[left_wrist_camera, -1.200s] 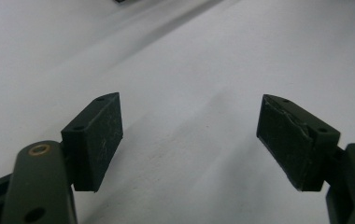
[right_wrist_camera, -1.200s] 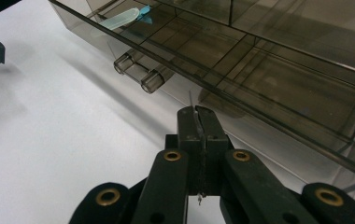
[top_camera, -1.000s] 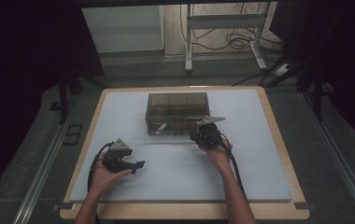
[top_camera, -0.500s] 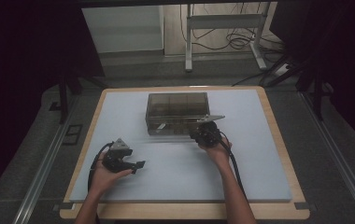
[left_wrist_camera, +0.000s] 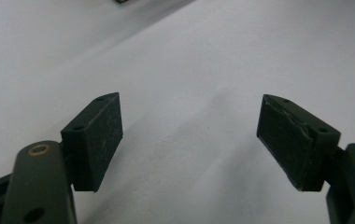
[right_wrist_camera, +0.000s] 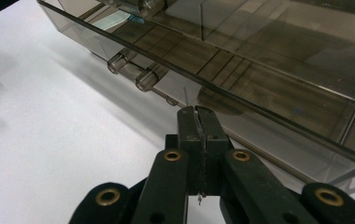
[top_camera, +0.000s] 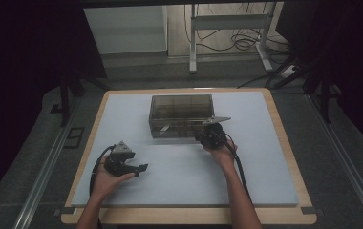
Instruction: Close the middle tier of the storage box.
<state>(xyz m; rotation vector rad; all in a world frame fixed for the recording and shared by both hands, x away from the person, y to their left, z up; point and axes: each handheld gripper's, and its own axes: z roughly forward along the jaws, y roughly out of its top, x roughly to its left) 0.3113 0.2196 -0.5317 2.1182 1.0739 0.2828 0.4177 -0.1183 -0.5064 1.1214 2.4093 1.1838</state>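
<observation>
Smoky clear plastic is what we are dealing with: a compartment box (top_camera: 182, 114) with thin inner dividers, sitting toward the far middle of the pale blue mat (top_camera: 265, 191) that is covering the wooden table (top_camera: 284, 143). We are holding our right gripper (right_wrist_camera: 199, 114) with its jaws pressed flat together and nothing between them, the tip resting at the box's near edge, just beside the small hinge knuckles (right_wrist_camera: 136, 74); whether it is actually touching the wall we cannot tell. In the high view the right gripper (top_camera: 211, 136) is sitting at the box's near right corner. Our left gripper (left_wrist_camera: 189, 135) is lying well apart from the box, low over bare mat, its jaws spread wide and grasping nothing; from above, the left gripper (top_camera: 141, 168) is sitting at the near left of the mat.

We are judging the box to be light, rigid and smooth-walled, so it is likely to skid on the mat when nudged from one side. Its thin lid and hinge look brittle, so we are favouring a hold on the rim or a side wall rather than on the knuckles, with the left gripper bracing the opposite side.
</observation>
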